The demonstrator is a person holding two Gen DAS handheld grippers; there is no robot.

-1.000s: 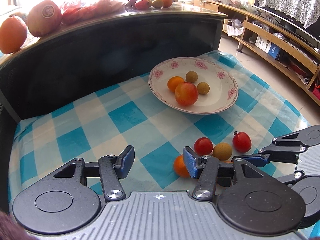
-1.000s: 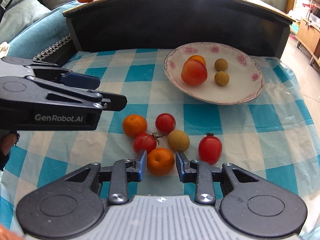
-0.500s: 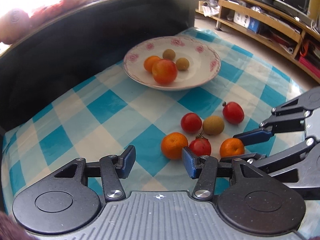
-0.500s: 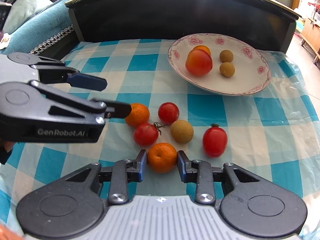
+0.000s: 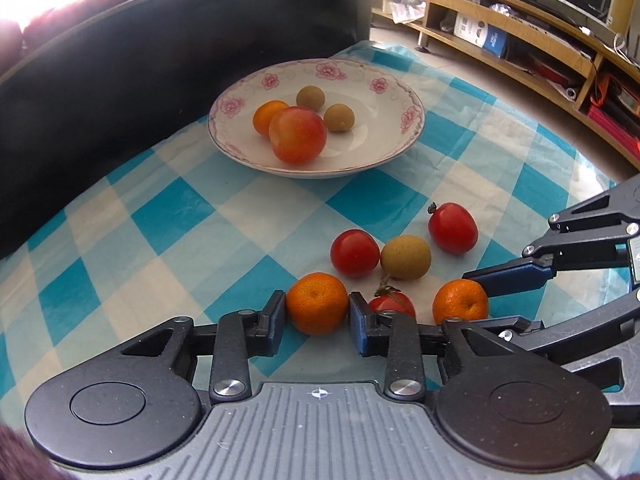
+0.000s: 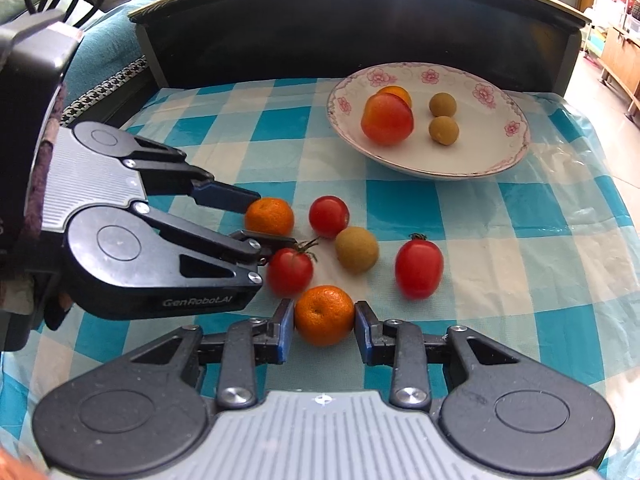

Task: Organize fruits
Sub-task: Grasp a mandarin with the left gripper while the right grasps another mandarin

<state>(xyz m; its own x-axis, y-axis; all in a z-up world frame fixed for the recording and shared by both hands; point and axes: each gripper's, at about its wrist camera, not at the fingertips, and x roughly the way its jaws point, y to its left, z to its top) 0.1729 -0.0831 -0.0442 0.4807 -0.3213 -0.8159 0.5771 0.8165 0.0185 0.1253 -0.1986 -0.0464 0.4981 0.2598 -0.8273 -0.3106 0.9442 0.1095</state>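
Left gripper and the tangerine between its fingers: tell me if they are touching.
Touching. The left wrist view shows the closing left gripper with both blue pads flush against the sides of the tangerine, no gap on either side.

Bright daylight floods in from the far left, blowing out the left wrist view's upper-left corner. Fruits cast soft shadows on the checked cloth (image 5: 152, 216). Fisheye distortion bends the edges; corners blur.
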